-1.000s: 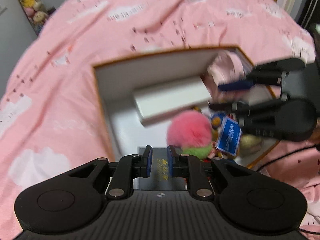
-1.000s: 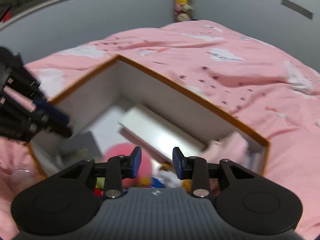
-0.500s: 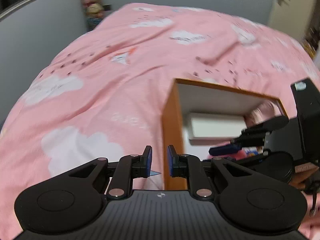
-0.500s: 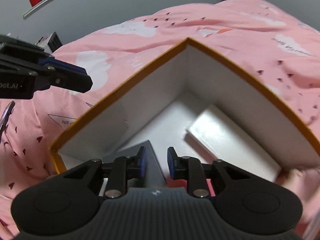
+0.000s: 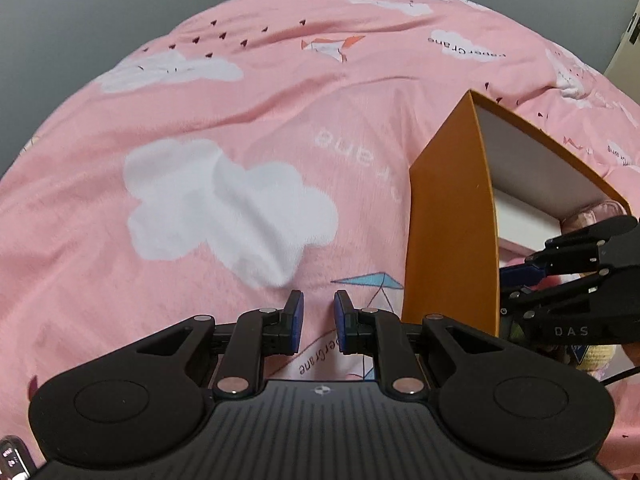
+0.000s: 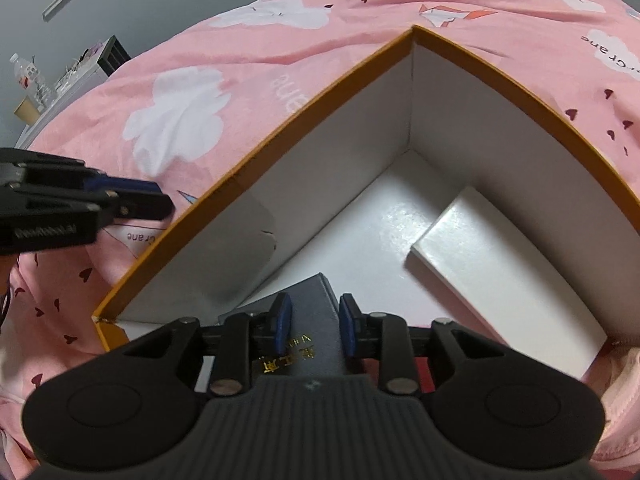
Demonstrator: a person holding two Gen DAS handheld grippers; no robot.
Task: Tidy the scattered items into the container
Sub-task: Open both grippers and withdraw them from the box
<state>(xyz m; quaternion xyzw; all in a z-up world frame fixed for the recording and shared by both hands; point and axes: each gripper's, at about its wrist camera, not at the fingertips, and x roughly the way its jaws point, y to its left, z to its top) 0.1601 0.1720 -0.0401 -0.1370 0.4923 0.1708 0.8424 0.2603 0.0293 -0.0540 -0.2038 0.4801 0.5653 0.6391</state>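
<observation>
With its blue pads a narrow gap apart and holding nothing, my right gripper [image 6: 312, 326] hangs over the dark booklet [image 6: 310, 312] inside the orange box [image 6: 256, 168], beside a white carton [image 6: 500, 272]. My left gripper [image 5: 318, 316], likewise slightly parted and empty, sits outside the box wall over the pink bedspread [image 5: 240, 140].

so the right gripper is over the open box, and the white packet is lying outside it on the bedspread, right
Not quite. The right gripper is over the open box, but the white packet lies inside it, on the box floor against the far wall, not on the bedspread. The right wrist view shows this.
</observation>
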